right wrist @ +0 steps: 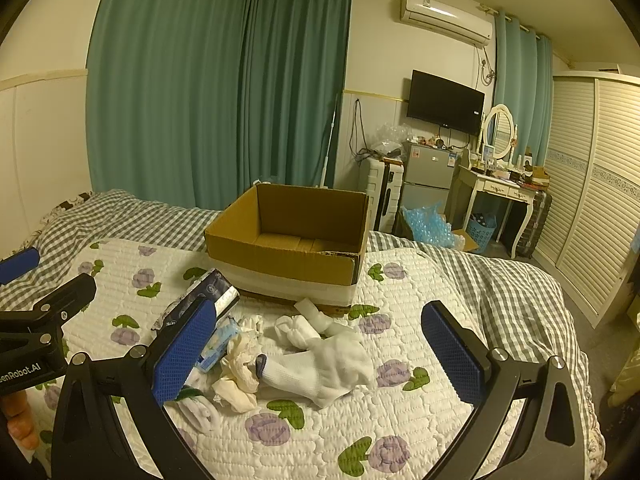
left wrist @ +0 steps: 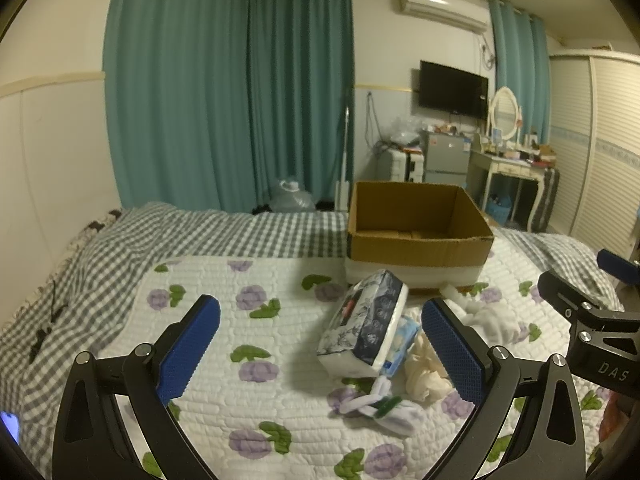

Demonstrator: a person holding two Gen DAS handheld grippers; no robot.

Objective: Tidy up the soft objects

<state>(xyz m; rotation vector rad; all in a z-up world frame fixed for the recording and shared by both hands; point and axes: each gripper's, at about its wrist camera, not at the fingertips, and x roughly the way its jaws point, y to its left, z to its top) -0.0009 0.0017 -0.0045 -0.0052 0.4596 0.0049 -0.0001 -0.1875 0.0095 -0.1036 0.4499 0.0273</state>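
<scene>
On the quilt (right wrist: 400, 420), tissue pack (left wrist: 366, 326) left of gloves (right wrist: 320, 364), cardboard box (right wrist: 288, 240) behind both

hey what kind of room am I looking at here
Most likely a bedroom in a home. The soft items and an open cardboard box sit on a bed with a floral quilt over checked bedding, and a dressing table with an oval mirror stands beside a louvered wardrobe.

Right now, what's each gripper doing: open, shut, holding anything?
Left gripper: open, fingers spread wide, holding nothing, above the tissue pack.
Right gripper: open, holding nothing, above the white sock.
</scene>
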